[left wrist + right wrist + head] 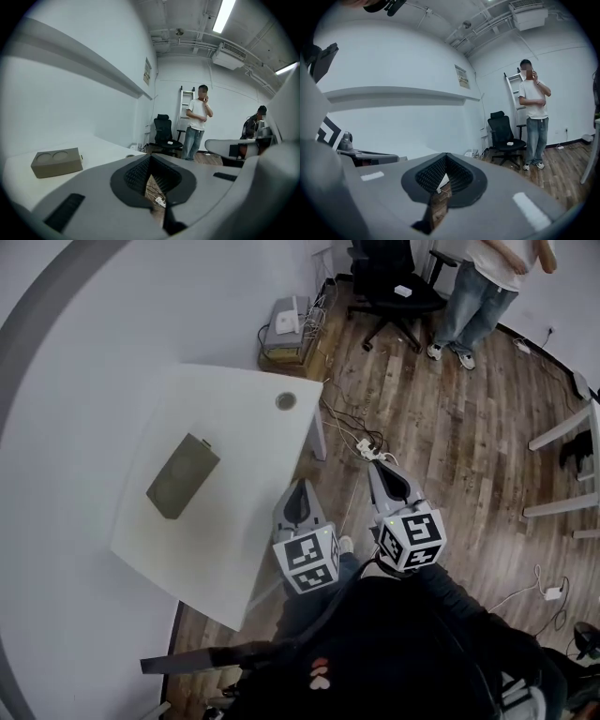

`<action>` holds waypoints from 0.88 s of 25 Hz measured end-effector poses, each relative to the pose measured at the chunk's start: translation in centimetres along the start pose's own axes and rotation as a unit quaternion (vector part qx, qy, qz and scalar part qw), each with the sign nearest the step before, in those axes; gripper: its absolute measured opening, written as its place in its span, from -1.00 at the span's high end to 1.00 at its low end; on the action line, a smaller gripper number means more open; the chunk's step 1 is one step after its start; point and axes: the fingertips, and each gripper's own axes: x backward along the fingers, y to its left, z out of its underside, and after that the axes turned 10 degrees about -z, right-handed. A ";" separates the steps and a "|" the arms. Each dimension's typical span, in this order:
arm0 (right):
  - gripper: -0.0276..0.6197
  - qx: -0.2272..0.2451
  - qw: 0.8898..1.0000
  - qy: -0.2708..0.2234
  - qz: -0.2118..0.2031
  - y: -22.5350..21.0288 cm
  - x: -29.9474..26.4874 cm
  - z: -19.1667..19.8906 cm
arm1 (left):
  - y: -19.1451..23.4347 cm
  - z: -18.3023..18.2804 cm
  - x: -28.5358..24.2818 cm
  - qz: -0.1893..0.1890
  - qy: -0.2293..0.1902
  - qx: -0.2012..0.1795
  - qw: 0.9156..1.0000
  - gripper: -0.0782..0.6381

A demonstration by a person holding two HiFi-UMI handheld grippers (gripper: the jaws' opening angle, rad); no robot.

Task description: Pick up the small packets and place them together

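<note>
No small packets show in any view. On the white table [234, 549] lies an olive-brown box [183, 475]; the left gripper view shows two round recesses in the top of the box [57, 162]. My left gripper [302, 486] hangs just off the table's right edge, jaws together and empty [150, 157]. My right gripper [379, 465] is beside it over the wooden floor, also shut on nothing [446, 155]. Both point away from me, roughly level, toward the far side of the room.
A person [483, 287] stands at the far end beside a black office chair [394, 287]. A power strip with cables [367, 448] lies on the floor past the grippers. A grey device [286, 324] sits by the wall. White furniture legs [562, 474] stand at the right.
</note>
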 end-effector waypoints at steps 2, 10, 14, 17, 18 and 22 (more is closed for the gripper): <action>0.92 0.003 1.000 0.000 -0.009 0.2 -2.7 -0.5 | 1.9 -0.8 -1.7 -0.013 -0.002 0.004 1.000 0.79; 0.92 0.016 0.997 0.013 -0.070 3.0 -11.1 -1.1 | 10.5 -1.5 -4.5 -0.105 0.004 0.041 0.994 0.79; 0.92 0.029 0.991 0.030 -0.123 5.6 -15.5 -1.3 | 14.5 -1.5 -4.8 -0.157 0.006 0.069 0.985 0.79; 0.92 0.044 0.984 0.042 -0.169 8.0 -19.4 -1.6 | 18.0 -1.6 -5.1 -0.203 0.006 0.091 0.975 0.79; 0.92 0.050 0.980 0.047 -0.189 8.9 -20.7 -1.7 | 19.3 -1.6 -5.0 -0.224 0.006 0.100 0.969 0.79; 0.92 0.069 0.957 0.069 -0.272 13.2 -26.8 -1.8 | 24.7 -1.4 -4.3 -0.311 0.005 0.141 0.940 0.79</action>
